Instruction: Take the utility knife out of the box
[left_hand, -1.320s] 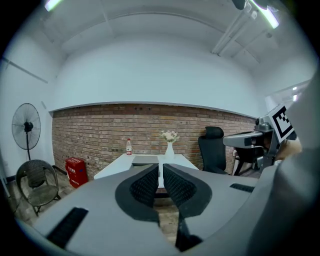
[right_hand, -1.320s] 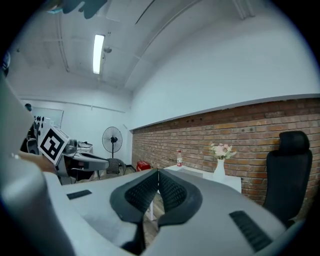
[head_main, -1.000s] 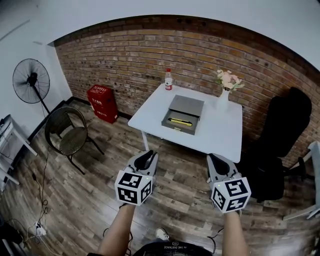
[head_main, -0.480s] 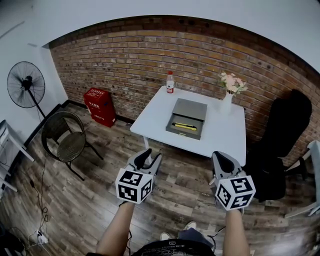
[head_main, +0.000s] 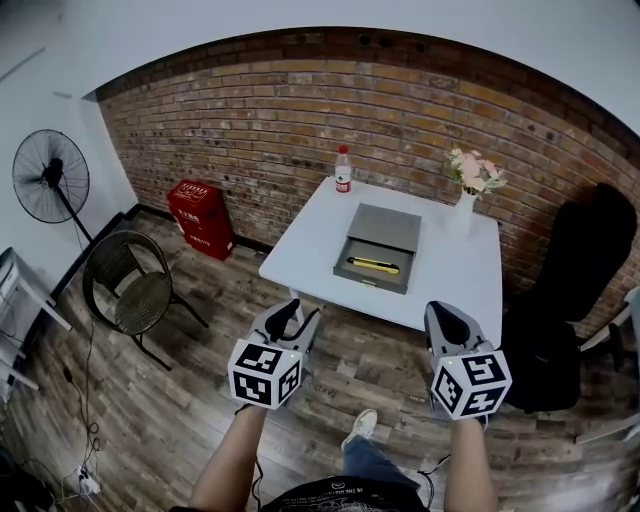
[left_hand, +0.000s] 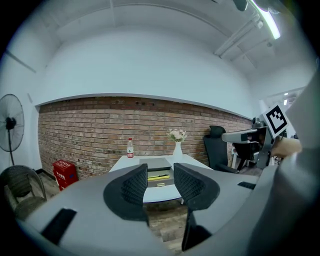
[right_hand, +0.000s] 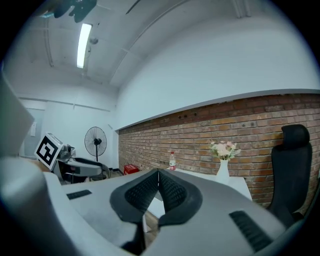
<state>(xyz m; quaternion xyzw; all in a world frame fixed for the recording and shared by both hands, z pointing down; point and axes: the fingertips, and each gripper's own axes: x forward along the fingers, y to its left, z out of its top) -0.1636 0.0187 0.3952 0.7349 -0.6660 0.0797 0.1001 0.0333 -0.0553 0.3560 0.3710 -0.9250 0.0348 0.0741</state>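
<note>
A yellow utility knife (head_main: 373, 265) lies in an open grey box (head_main: 392, 228) on the white table (head_main: 300, 262), well ahead of both grippers. My left gripper (head_main: 300, 315) is held above the wooden floor, short of the table. Its jaws have just been opening and hold nothing. In the left gripper view the knife (left_hand: 159, 177) and the box (left_hand: 156, 163) show far off through the gap of the left gripper (left_hand: 160, 167). My right gripper (head_main: 441, 314) hangs level beside it, jaws together and empty. It looks shut in the right gripper view (right_hand: 158, 171).
A water bottle (head_main: 343, 168) and a white vase of flowers (head_main: 468, 190) stand at the table's far edge. A black office chair (head_main: 575, 290) is to the right. A wire chair (head_main: 130, 290), a red crate (head_main: 202, 215) and a fan (head_main: 50, 180) are on the left.
Both grippers have moved toward the table, which now looks closer. The left jaws have spread apart. A shoe has stepped into view below.
</note>
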